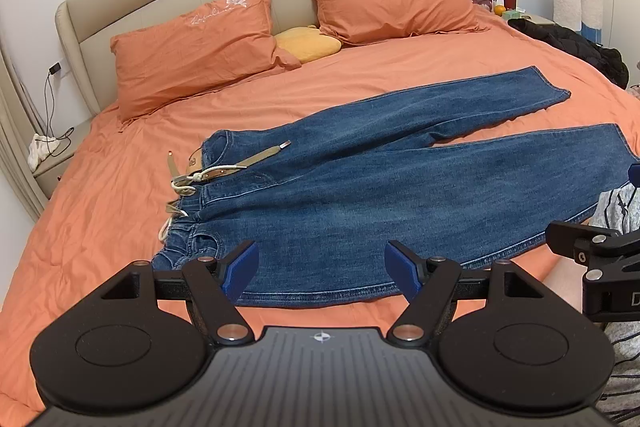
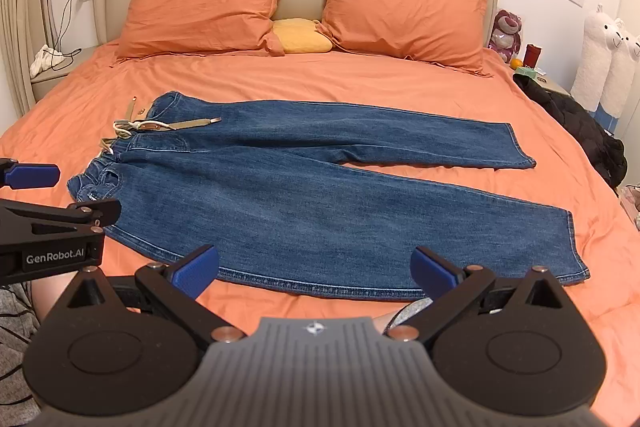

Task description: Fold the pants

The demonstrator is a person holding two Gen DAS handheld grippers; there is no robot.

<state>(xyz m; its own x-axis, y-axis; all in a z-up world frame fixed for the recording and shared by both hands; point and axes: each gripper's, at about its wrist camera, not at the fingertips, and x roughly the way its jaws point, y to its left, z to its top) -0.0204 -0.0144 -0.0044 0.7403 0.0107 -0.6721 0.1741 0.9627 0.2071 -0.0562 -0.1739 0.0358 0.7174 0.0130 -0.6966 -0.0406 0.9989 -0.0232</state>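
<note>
Denim pants point(image 2: 304, 183) flat on bed point(image 2: 360, 83); "GenRobot.AI" on left gripper point(image 1: 321, 267); left, right gripper point(image 2: 316, 269) fingers apart, empty.

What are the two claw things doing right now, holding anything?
Left gripper: open, holding nothing, poised over the near edge of the jeans.
Right gripper: open, holding nothing, also at the near edge.

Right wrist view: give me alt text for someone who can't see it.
Blue jeans lie flat and unfolded on an orange bed, waistband left, legs spread rightward. The open right gripper hovers at their near edge, holding nothing; the left gripper enters from the left.
</note>
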